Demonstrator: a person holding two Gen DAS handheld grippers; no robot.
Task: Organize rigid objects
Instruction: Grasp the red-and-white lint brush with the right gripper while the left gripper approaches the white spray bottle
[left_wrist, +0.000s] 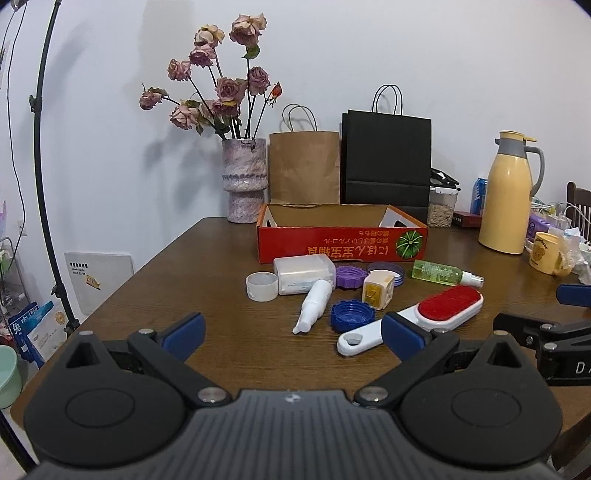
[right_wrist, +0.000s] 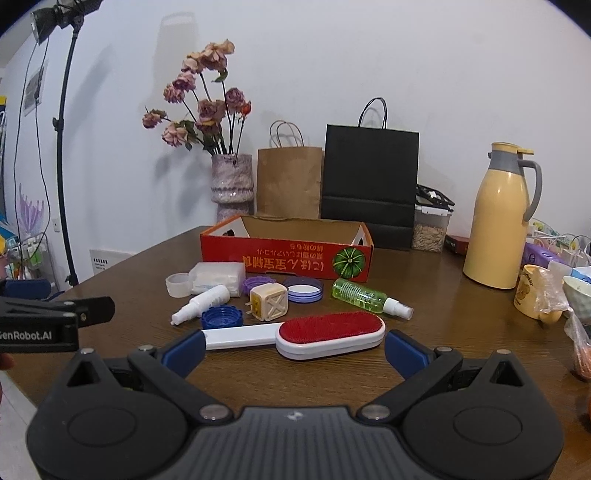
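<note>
An empty red cardboard box (left_wrist: 341, 245) (right_wrist: 284, 254) stands mid-table. In front of it lie a white and red lint brush (left_wrist: 424, 314) (right_wrist: 325, 334), a green spray bottle (left_wrist: 443, 273) (right_wrist: 365, 297), a white spray bottle (left_wrist: 314, 304) (right_wrist: 201, 302), a blue cap (left_wrist: 352, 314) (right_wrist: 221, 317), a purple cap (left_wrist: 350, 276), a purple-rimmed lid (right_wrist: 303, 288), a cream cube plug (left_wrist: 376, 290) (right_wrist: 269, 302), a white box (left_wrist: 303, 273) (right_wrist: 218, 277) and a white ring (left_wrist: 261, 286) (right_wrist: 178, 283). My left gripper (left_wrist: 293, 332) is open near the table's front, holding nothing. My right gripper (right_wrist: 293, 349) is open, just short of the lint brush.
A vase of dried roses (left_wrist: 243, 179), a brown bag (left_wrist: 304, 166) and a black bag (left_wrist: 386, 158) stand behind the box. A yellow jug (left_wrist: 508, 194), a yellow mug (left_wrist: 546, 253) and clutter fill the right side. A light stand (left_wrist: 40, 166) rises at left.
</note>
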